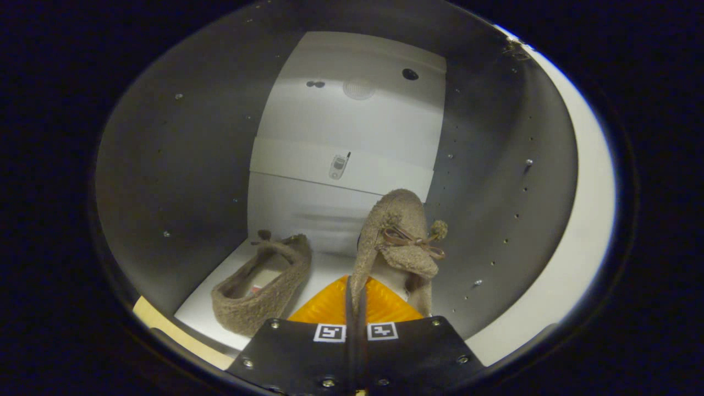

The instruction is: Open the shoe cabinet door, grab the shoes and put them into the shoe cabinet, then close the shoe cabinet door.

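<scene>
Looking into the open shoe cabinet [181, 165], smooth grey side walls dotted with rows of small shelf-pin holes, curving around a pale back panel [352, 132] with a raised horizontal band across it. Lying on the white cabinet floor [220, 291], left of the fingers: a fuzzy tan slipper [264, 289], low and rounded, woolly boucle texture, opening facing up, small bow at its toe, pointing toward the back panel. Showing inside it, an insole label too small to read. Hanging upright just ahead of the fingers: a second matching slipper [399, 242], toe up, thin brown leather bow and a small pompom on its front. Gripping that slipper's rim, the gripper [356, 308], fingers pressed nearly together on the fabric edge. Curving along the right, the cabinet's pale front edge [588, 220].
</scene>
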The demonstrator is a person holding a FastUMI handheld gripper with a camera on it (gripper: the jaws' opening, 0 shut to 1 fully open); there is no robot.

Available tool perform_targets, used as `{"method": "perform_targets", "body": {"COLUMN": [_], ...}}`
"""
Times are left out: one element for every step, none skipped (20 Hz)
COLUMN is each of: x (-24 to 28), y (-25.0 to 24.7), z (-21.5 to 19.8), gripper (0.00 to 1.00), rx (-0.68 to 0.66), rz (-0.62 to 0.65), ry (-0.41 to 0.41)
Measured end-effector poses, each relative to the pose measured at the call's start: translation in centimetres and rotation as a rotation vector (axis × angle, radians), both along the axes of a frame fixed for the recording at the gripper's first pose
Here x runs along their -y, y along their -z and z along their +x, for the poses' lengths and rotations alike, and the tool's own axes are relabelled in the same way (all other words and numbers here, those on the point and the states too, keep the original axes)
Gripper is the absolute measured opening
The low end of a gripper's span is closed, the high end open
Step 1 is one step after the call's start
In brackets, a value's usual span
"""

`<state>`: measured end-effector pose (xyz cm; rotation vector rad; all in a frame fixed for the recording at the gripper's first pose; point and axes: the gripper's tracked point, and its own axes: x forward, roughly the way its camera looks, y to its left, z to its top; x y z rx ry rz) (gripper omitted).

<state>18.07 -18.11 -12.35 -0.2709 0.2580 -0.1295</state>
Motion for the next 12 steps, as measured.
{"method": "perform_targets", "body": {"x": [0.2, 0.5, 0.8, 1.1, 1.3, 1.3, 1.4, 1.5, 1.4, 1.5, 1.4, 1.3], "y": [0.2, 0.5, 1.0, 1.5, 2.0, 2.2, 2.1, 2.1, 2.1, 2.0, 1.7, 1.1], "z": [0.6, 1.0, 1.3, 1.7, 1.8, 2.1, 2.5, 2.4, 2.0, 2.1, 2.1, 2.3], "gripper": [0.00, 0.00, 0.00, 0.00, 0.00, 0.00, 0.01, 0.03, 0.05, 0.06, 0.10, 0.15], "rx": [-0.003, -0.008, -0.016, -0.029, -0.046, -0.054, -0.039, -0.034, -0.034, -0.032, -0.020, 0.006], "rz": [0.001, 0.002, 0.004, 0.007, 0.010, 0.015, 0.011, 0.010, 0.012, 0.014, 0.017, 0.015], "ry": [0.000, 0.002, 0.006, 0.011, 0.017, 0.016, 0.020, 0.021, 0.026, 0.029, 0.025, 0.026]}}
